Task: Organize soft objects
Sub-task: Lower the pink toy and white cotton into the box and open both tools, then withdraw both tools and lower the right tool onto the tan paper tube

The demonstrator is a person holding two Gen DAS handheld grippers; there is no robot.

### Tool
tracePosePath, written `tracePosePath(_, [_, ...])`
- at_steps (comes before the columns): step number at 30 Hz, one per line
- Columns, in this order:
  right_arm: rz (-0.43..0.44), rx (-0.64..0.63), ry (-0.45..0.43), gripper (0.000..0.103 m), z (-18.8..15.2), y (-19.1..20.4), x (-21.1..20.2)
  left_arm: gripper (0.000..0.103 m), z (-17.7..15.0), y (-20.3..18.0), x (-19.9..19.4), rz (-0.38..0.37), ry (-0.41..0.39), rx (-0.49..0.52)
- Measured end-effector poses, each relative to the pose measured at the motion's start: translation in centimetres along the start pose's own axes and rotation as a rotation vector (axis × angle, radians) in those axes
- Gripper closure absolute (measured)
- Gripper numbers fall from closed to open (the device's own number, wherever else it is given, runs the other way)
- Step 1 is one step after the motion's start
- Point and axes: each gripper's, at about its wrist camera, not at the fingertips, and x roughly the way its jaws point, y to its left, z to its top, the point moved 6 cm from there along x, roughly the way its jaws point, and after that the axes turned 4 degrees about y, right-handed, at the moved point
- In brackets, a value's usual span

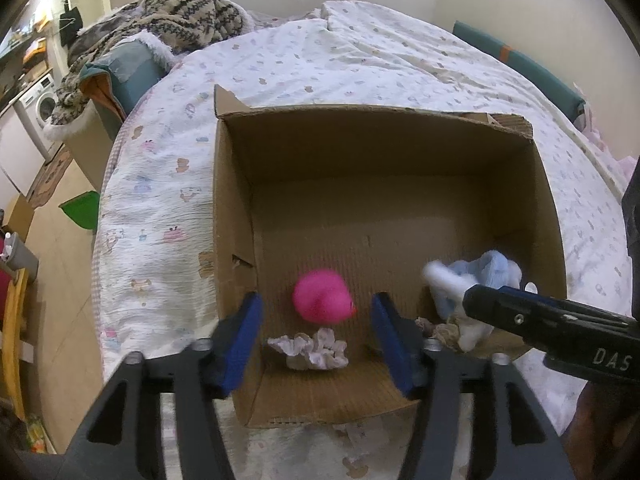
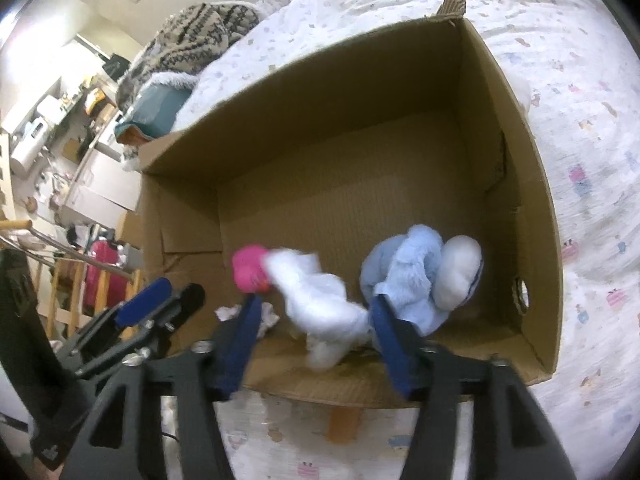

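Soft, warm room light is falling evenly on the bed (image 1: 360,60), and nothing is glaring. The inside of the box (image 1: 380,184) is looking darker and shady. The white toy (image 2: 320,308) is smearing with blur, and the pink toy (image 1: 322,296) is looking a little fuzzy. The round lens is bending straight lines near the edges, and the corners are going black.
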Motion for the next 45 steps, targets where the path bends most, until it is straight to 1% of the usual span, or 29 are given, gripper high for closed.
tracePosePath(2, [-0.003, -0.015, -0.013, 0.040, 0.1, 0.2, -0.4, 0.041, 0.1, 0.0, -0.1, -0.002, -0.004, -0.005])
tracePosePath(13, [-0.019, 0.011, -0.023, 0.040, -0.1, -0.6, -1.2, 0.041, -0.3, 0.4, -0.8, -0.007, -0.001, -0.016])
tracePosePath(17, [-0.021, 0.013, -0.027, 0.040, -0.4, -0.5, -1.7, 0.041, -0.5, 0.4, -1.5, -0.001, -0.013, -0.012])
tracePosePath(21, [-0.026, 0.007, -0.031, 0.040, -0.8, -0.3, -2.2, 0.041, -1.1, 0.7, -2.0, -0.003, -0.013, -0.021])
tracePosePath(24, [-0.031, 0.004, -0.034, 0.040, -1.2, -0.2, -2.8, 0.041, -1.8, 1.0, -2.4, -0.014, -0.003, -0.042])
tracePosePath(27, [-0.032, 0.014, -0.031, 0.040, -2.1, -0.6, -3.2, 0.041, -2.5, 1.2, -2.8, -0.024, 0.015, -0.042])
tracePosePath(32, [-0.015, 0.073, 0.004, 0.040, -3.8, -1.3, -3.2, 0.041, -3.8, 2.5, -3.8, -0.033, 0.023, -0.094])
tracePosePath(36, [-0.047, 0.080, 0.044, 0.040, -5.5, -1.4, -2.6, 0.041, -5.0, 3.5, -3.9, -0.045, 0.054, -0.149])
tracePosePath(38, [-0.039, 0.104, 0.086, 0.040, -6.7, -1.6, -1.6, 0.041, -5.7, 3.9, -4.2, -0.035, 0.057, -0.169])
tracePosePath(40, [-0.034, 0.122, 0.148, 0.041, -7.7, -1.9, -0.1, 0.041, -6.5, 4.0, -4.4, -0.023, 0.060, -0.166])
tracePosePath(42, [-0.040, 0.118, 0.225, 0.052, -8.4, -1.9, 1.7, 0.041, -7.4, 4.0, -4.4, -0.016, 0.078, -0.163])
tracePosePath(43, [-0.058, 0.114, 0.252, 0.053, -8.7, -2.0, 2.5, 0.041, -7.8, 4.0, -4.4, -0.017, 0.088, -0.168])
tracePosePath(45, [-0.095, 0.107, 0.279, 0.053, -9.1, -2.2, 3.6, 0.041, -8.5, 4.1, -4.3, -0.022, 0.104, -0.183])
